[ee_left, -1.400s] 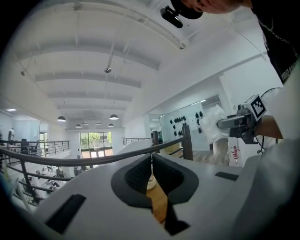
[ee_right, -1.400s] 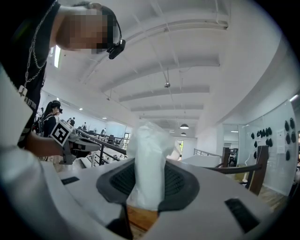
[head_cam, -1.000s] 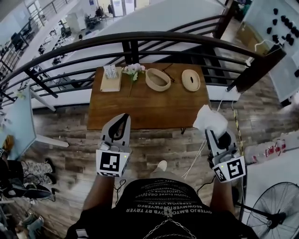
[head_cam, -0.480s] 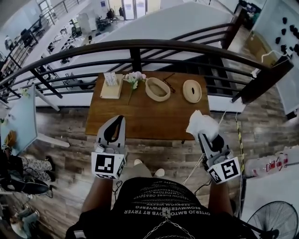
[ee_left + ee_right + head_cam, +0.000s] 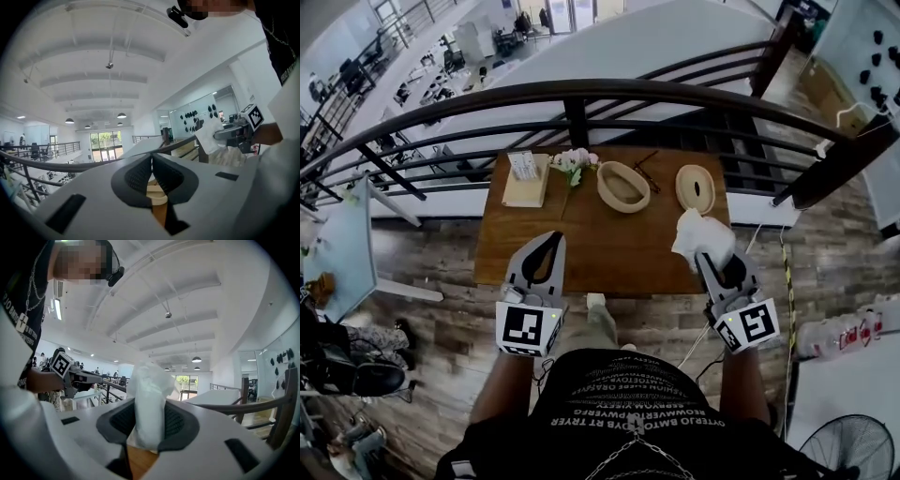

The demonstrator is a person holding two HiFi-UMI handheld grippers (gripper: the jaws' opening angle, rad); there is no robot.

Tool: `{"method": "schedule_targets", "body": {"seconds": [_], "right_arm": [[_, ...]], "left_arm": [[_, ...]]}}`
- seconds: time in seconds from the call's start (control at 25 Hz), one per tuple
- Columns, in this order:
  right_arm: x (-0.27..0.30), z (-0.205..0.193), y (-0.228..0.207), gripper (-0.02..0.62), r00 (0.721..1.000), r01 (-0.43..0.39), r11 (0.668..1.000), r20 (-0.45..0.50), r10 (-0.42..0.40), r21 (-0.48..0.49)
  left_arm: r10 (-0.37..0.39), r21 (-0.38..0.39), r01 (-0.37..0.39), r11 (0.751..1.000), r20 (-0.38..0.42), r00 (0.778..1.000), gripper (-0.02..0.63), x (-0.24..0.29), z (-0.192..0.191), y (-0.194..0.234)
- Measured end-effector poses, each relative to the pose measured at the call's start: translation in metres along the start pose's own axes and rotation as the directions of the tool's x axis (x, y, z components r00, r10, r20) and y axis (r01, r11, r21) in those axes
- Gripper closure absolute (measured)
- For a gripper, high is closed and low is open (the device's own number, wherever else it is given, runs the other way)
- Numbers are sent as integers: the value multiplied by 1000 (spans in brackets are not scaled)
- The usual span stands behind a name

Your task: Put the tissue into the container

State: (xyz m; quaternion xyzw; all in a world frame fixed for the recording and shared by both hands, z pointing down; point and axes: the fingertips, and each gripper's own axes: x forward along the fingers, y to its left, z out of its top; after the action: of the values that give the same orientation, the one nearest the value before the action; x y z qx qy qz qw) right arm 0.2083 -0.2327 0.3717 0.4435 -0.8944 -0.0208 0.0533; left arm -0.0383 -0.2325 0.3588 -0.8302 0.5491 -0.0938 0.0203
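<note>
My right gripper (image 5: 706,257) is shut on a crumpled white tissue (image 5: 701,238), held over the front right corner of the brown table (image 5: 600,234). In the right gripper view the tissue (image 5: 147,404) stands up between the pads. An oval wooden container (image 5: 622,186) sits open at the back middle of the table, with its oval lid (image 5: 695,187) lying to its right. My left gripper (image 5: 552,236) hovers at the table's front left edge, jaws shut and empty; in the left gripper view (image 5: 151,161) the tips meet.
A tissue holder (image 5: 522,167) on a wooden tray and a small bunch of flowers (image 5: 573,160) stand at the back left of the table. A dark metal railing (image 5: 581,94) runs right behind the table. Wood floor lies around it.
The right gripper has carried the tissue left and forward, from beside the table to over its front right corner. The left gripper has hardly moved.
</note>
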Motion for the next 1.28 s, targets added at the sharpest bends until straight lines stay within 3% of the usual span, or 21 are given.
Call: {"method": "schedule_targets", "body": {"seconds": [0.36,0.72,0.96,1.28], "right_arm": [[101,-48,-36,463,993,6,1000,-118,-5,10],[207,-118,-49,463,968,-27,999,-248,38,47],[265,-194,-55,463,921,-66,996,-381,86,65],[319,-283,-52,463,830,-121,990,-541,139,68]], "left_arm": [[-47,-2,47,999,-22,999,575,85,-9,41],[-60,-38,57,998,-92,994,575,134,-53,91],[-50,-61,42,997,-147,988,575,149,-79,114],[-34,-85,18,996,-186,982,575,159,-100,136]]}}
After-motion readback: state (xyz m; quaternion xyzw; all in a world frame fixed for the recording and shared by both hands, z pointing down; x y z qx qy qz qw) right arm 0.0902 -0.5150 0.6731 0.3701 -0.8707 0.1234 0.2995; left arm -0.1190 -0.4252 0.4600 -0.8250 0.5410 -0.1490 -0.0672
